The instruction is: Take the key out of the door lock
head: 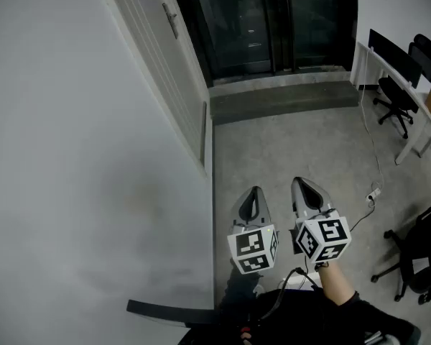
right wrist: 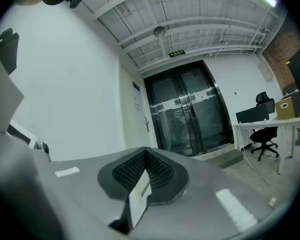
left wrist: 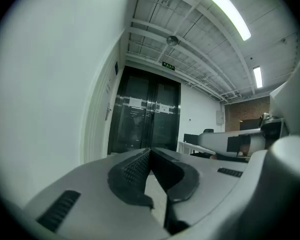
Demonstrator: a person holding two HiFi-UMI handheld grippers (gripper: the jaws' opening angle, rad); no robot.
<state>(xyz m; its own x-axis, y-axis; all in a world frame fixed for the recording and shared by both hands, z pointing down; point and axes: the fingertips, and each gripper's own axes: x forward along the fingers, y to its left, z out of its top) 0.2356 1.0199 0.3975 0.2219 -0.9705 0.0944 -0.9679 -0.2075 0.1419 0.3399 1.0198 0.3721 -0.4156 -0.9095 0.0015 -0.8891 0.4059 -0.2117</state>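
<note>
- The left hand-held gripper [head: 254,192] is clenched. In the left gripper view its ribbed pads [left wrist: 135,168] meet at the tips, and nothing is gripped between them.
- The right hand-held gripper [head: 300,184] is also clenched, tips together. In the right gripper view a pale flat sliver [right wrist: 139,198] shows in the gap behind the tips. I cannot tell whether it is a thing or just floor seen through the gap.
- The two are held side by side, just apart, low in the head view over the grey floor [head: 287,142]. Both point forward.
- A plain white wall [head: 72,157] runs along the left side.
- Further along that wall, well apart from both grippers, is the white door [head: 154,45] with its handle [head: 172,20]. The lock and key are too small to make out from here.
- Beyond the door are dark glass doors [head: 251,20], with a low step [head: 280,99] in front of them.
- To the right are a white desk [head: 399,85] and a black office chair [head: 394,100].
- A power strip [head: 373,192] lies on the floor on a cable.
</note>
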